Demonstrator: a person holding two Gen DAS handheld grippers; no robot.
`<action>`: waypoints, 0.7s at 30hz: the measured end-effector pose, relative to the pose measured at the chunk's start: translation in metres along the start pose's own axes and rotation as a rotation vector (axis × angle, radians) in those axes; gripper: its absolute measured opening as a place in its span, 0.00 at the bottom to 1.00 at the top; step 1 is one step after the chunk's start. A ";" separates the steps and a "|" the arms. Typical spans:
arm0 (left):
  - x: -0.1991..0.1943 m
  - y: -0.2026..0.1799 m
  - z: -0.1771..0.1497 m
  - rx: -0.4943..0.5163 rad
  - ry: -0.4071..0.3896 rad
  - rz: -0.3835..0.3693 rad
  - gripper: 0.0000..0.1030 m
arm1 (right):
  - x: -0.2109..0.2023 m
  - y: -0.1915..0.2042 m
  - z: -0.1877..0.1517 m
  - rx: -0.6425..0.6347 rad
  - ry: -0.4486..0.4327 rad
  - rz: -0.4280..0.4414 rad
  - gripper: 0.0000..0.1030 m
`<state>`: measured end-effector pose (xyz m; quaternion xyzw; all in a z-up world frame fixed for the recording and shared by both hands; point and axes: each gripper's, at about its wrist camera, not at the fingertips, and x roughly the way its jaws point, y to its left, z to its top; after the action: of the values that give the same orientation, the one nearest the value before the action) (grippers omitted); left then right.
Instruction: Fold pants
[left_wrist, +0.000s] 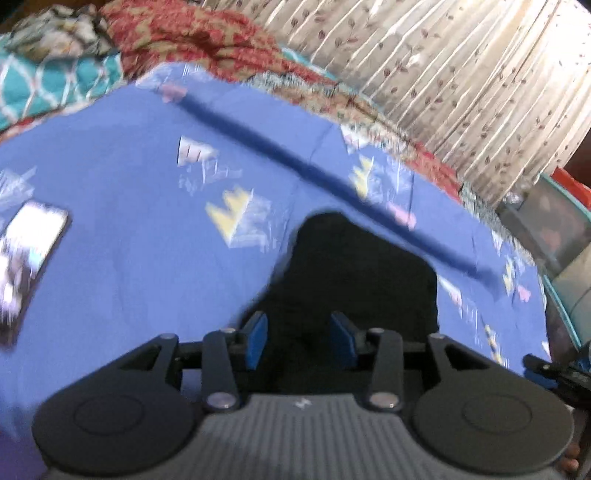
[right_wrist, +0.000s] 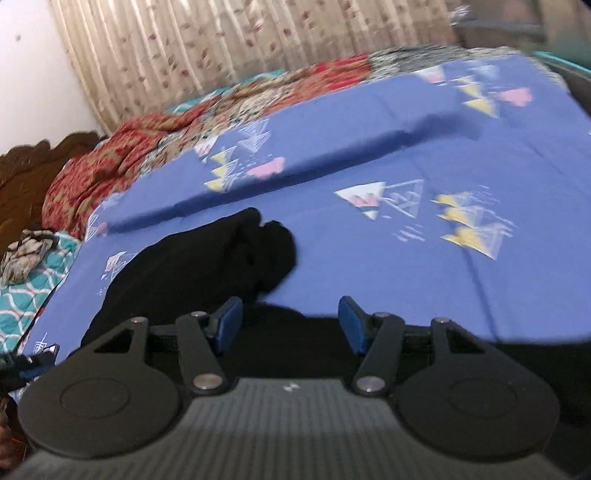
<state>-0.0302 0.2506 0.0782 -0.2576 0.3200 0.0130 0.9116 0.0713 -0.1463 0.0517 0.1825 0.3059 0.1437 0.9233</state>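
— Where are the pants right now?

— The black cloth pants (right_wrist: 207, 266) are lying in a dark heap on the bed, on the blue sheet with the yellow and pink triangle print (right_wrist: 388, 147). In my right wrist view the bundle runs from ahead and to the left down under the tool, with a rounded lump at its far end. The left wrist view shows the same black mass (left_wrist: 354, 280) straight ahead of the tool.

— And your fingers?

— Spread on both sides, nothing pinched. The left gripper (left_wrist: 302, 339) has its blue pads apart with black cloth showing in the gap, but I can't tell whether the pads touch it. The right gripper (right_wrist: 290, 325) is wide too, over the near edge of the cloth where it meets the sheet.

— So which step is this?

— I'd judge it early: the pants look bunched, not laid flat, and I see no clean fold. Both frames are blurred, so I can't pick out the waistband or legs.

— Next move?

— I think it calls for each gripper to find an edge and pinch it, then draw the cloth out flat on the sheet. There's a phone-like flat object (left_wrist: 33, 251) off to the left I'd keep clear of.
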 end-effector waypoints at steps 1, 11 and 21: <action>0.004 0.003 0.012 -0.007 -0.012 -0.004 0.37 | 0.012 -0.003 0.011 0.011 0.004 0.006 0.58; 0.122 0.037 0.071 -0.044 0.080 0.158 0.22 | 0.153 -0.034 0.049 0.242 0.136 -0.031 0.54; 0.187 -0.043 0.048 0.062 0.196 -0.002 0.25 | 0.209 0.035 0.033 0.048 0.229 0.054 0.55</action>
<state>0.1543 0.2103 0.0197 -0.2296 0.4074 -0.0231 0.8836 0.2472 -0.0444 -0.0158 0.1953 0.4079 0.1811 0.8733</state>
